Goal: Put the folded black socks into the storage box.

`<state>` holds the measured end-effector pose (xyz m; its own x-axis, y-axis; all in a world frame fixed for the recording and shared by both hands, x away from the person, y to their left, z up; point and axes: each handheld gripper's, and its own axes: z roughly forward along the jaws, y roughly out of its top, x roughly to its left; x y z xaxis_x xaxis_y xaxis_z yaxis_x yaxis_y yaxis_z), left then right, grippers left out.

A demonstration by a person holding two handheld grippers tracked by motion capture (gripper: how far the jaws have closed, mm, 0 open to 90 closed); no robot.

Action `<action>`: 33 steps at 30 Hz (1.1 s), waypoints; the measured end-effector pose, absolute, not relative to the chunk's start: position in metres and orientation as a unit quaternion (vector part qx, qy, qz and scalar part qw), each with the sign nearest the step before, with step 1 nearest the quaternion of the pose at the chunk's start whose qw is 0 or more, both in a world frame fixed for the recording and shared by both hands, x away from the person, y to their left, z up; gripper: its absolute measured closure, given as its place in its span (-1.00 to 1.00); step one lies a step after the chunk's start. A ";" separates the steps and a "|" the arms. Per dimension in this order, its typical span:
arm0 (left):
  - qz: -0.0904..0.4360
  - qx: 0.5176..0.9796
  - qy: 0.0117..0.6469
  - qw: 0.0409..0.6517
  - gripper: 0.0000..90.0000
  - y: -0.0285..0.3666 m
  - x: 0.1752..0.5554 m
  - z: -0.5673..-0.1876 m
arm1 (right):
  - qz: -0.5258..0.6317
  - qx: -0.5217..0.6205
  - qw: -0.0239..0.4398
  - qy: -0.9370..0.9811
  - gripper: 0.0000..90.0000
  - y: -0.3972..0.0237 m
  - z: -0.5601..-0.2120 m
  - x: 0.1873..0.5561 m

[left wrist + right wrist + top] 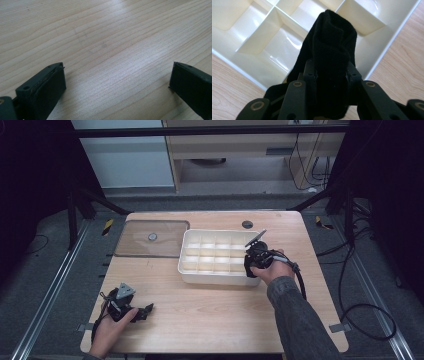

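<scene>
A light wooden surface (210, 305) seen from above, with a person's forearms reaching in from the near edge. A white tray (186, 270) divided into many small square compartments sits a little right of the middle. Just to its left, at the far left part of the surface, lies a flat clear lid (150, 238) with a small round knob at its centre.

The right tool (256, 254) is held at the tray's near right corner, its jaws clamped on a folded piece of black cloth (332, 47). In the right gripper view the cloth stands up between the jaws and hangs over the tray's compartments (whether it touches the tray cannot be told). A black cable (300, 275) trails from this tool along the sleeve.

The left tool (142, 312) rests low at the near left corner of the surface, well apart from the tray. In the left gripper view its jaws are spread wide, with bare wood grain between them.
</scene>
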<state>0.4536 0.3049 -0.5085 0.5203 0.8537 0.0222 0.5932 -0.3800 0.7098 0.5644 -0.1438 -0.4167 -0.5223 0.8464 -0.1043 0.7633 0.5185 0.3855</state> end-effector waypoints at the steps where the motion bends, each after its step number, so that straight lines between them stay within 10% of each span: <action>1: 0.197 0.807 0.448 0.330 -1.00 0.305 0.454 -0.509 | 0.148 0.471 0.135 0.859 0.55 -0.144 -0.418 0.564; 14: 0.197 0.806 0.449 0.331 -1.00 0.305 0.454 -0.509 | 0.140 0.465 0.138 0.863 0.49 -0.145 -0.415 0.569; 21: 0.197 0.806 0.449 0.331 -1.00 0.305 0.454 -0.509 | 0.177 0.463 0.126 0.859 -0.04 -0.154 -0.397 0.559; 33: 0.198 0.803 0.453 0.332 -1.00 0.304 0.453 -0.509 | 0.231 0.461 0.146 0.844 -0.28 -0.179 -0.348 0.542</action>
<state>0.4535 0.3038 -0.5088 0.5115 0.8591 0.0169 0.5964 -0.3692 0.7128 0.5419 -0.1793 -0.3477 -0.5323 0.8458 -0.0341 0.7111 0.4687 0.5241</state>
